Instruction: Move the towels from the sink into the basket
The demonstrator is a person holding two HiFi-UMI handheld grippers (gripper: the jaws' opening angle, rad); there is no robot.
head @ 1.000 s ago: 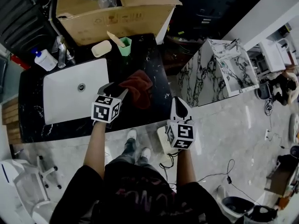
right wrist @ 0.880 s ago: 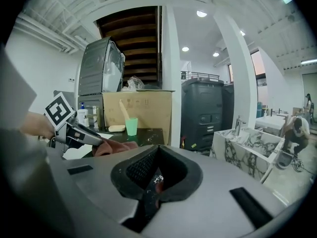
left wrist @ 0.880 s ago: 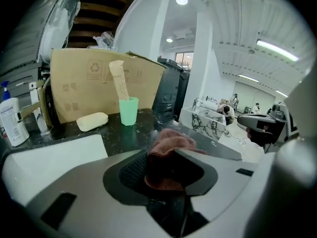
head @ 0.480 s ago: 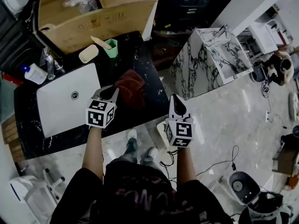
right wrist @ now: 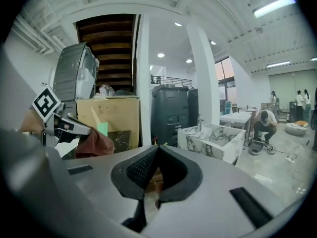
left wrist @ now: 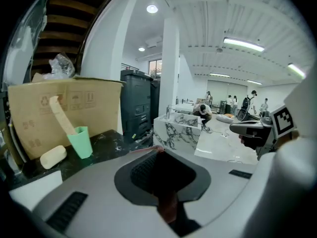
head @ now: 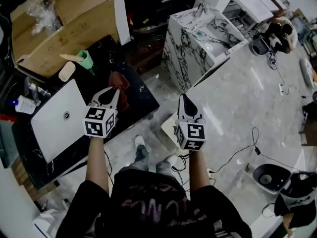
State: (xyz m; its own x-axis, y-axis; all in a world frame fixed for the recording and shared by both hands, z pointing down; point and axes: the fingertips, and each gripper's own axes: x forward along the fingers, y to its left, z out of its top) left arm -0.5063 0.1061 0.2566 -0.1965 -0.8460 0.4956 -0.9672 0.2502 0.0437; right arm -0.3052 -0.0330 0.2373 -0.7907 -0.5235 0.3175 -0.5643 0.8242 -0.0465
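Left hand-held gripper (head: 114, 90) just closed its jaws, seemingly lifting limp rust-red towel (head: 124, 81).

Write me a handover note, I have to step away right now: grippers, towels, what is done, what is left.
Left gripper: jaws just closed on the dark red towel, which hangs over the black counter beside the sink.
Right gripper: shut, empty.
The sink shows no other towel.
Done: towel gripped.
Left: carry it to the basket, which is not clearly in view, and release.
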